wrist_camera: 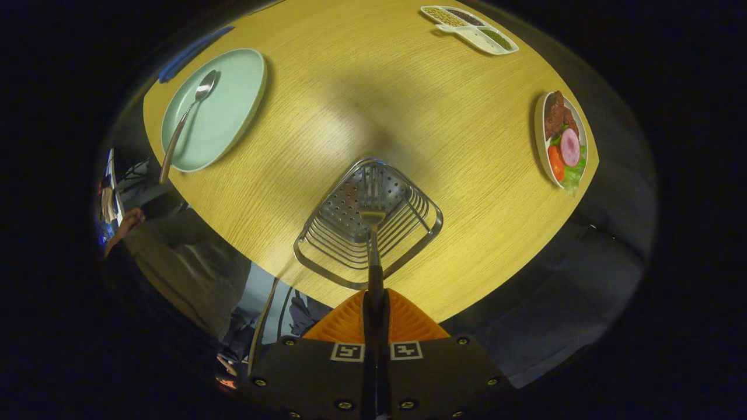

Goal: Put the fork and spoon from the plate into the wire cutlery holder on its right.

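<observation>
Gripper view, table: the round wooden table [373,87] spreads out beneath and beyond the gripper, seen from above, and carries everything named here.
Plate: the pale green plate [224,116] lies well beyond the fingers and off to their left, near the table's edge on that side.
Wire cutlery holder: the holder [350,233] sits just ahead of the fingertips, directly under the fork's head, its open mouth facing up and its perforated base plain through the wires.
Spoon: the spoon [187,116] rests on the plate, bowl at the far end, handle running back toward the near left and overhanging the plate's rim.
Fork: the fork [372,216] is pinched by its handle, long axis straight ahead along the fingers, tines pointing down into the holder's mouth.
Gripper: the gripper [374,303] has its two fingers pressed together on the fork handle, with no gap visible between them.
Key relation: fork head and holder line up, one above the other; by my reckoning the move left is a lowering and a release, and I cannot tell whether the tines already touch the base.
Bystanders: a plate of food [563,143] lies far right and a divided dish [473,29] far ahead to the right, both well apart from the holder.
Obstacles: nothing stands between fork and holder.
Person: someone's arm shows off the table, down to the left.
</observation>
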The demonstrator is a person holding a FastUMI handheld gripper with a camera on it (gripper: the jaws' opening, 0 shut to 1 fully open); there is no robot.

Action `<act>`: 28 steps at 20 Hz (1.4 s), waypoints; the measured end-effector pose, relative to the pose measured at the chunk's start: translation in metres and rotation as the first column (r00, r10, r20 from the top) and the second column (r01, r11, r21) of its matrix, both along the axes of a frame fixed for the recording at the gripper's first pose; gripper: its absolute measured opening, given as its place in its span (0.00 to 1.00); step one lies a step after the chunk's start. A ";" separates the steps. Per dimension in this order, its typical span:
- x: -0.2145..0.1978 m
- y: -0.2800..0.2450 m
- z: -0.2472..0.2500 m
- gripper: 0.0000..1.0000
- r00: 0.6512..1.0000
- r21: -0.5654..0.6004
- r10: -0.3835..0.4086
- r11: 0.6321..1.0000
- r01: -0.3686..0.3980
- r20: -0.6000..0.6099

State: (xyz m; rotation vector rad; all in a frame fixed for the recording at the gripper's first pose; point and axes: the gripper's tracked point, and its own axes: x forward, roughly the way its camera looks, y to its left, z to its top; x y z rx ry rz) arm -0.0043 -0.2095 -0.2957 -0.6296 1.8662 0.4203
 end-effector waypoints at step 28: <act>-0.038 0.232 0.045 0.36 0.887 0.479 -0.447 0.807 0.345 0.115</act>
